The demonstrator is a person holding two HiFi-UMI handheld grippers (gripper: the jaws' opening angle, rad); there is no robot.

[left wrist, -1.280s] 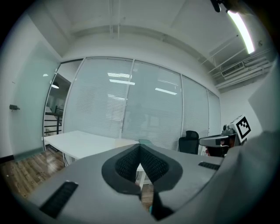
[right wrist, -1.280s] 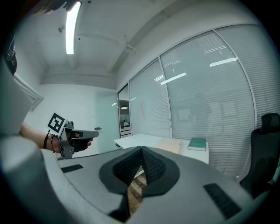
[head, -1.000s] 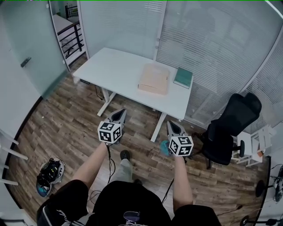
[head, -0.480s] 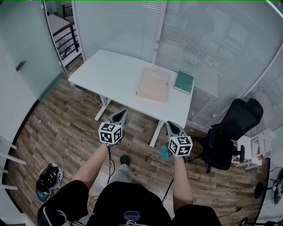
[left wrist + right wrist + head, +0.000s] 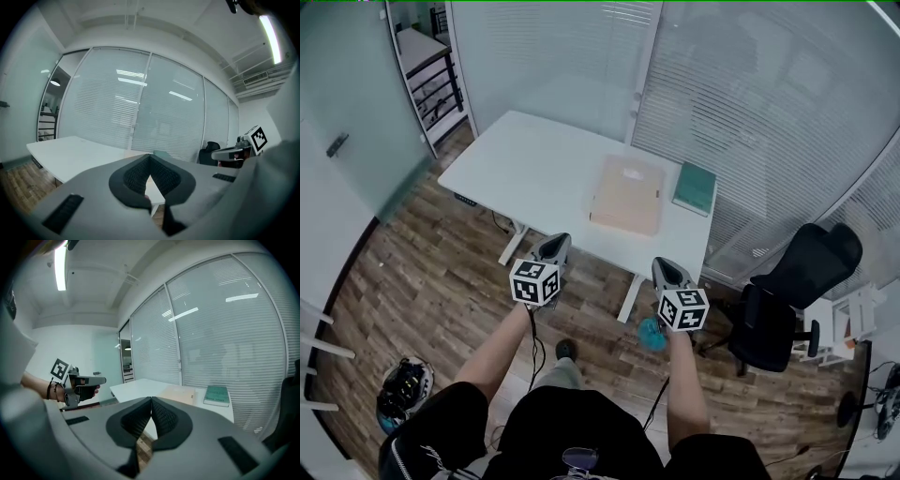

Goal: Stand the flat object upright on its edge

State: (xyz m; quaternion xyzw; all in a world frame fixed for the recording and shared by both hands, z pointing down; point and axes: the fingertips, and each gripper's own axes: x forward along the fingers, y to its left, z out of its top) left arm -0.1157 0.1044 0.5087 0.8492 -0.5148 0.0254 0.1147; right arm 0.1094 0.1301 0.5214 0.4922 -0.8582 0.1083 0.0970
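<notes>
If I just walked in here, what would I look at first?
Probably the two shut claws held out in front, left claw and right claw, over the wood floor. Past them stands a white table with a flat tan object lying beside a green book.

Both arms reach forward side by side, each hand holding a claw. The left claw (image 5: 554, 246) and right claw (image 5: 665, 268) have jaws pressed together, empty.

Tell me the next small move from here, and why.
Probably step closer to the white rectangular table: the left gripper and right gripper are both shut, empty and short of it, and the flat beige object lies flat on it.
</notes>
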